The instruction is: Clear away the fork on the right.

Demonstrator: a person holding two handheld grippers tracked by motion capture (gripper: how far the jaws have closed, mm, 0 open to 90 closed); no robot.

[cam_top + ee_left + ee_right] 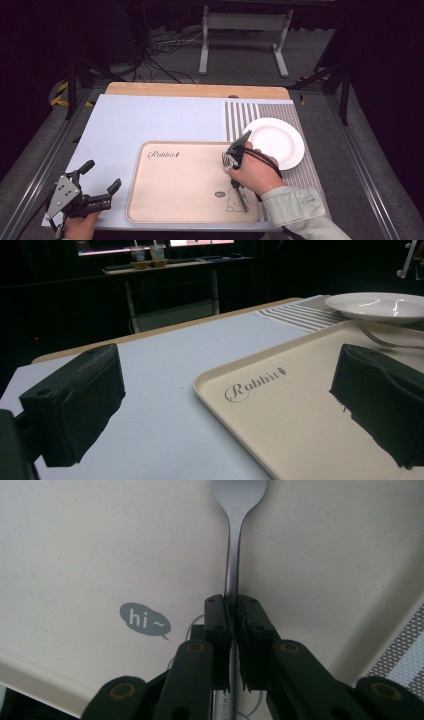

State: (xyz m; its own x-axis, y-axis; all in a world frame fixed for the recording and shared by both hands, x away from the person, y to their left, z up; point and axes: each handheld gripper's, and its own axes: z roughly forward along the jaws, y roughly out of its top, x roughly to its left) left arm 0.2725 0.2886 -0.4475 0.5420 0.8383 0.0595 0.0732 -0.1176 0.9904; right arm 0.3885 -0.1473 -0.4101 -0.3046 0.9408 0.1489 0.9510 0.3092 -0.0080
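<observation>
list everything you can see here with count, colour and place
tray: 1, beige with "Rabbit" lettering and a rabbit drawing, on the near middle of the table
fork: 1, silver, over the right part of the tray, handle clamped in the jaws
plate: 1, white, on the striped mat, right of the tray
striped mat: 1, grey and white, right side of the table
table cover: 1, pale blue, under the tray
table: 1, wooden edge showing at the far side
white stand: 1, on the floor beyond the table
left hand-held gripper: 1, black, open, near left corner
right hand-held gripper: 1, black, shut on the fork
</observation>
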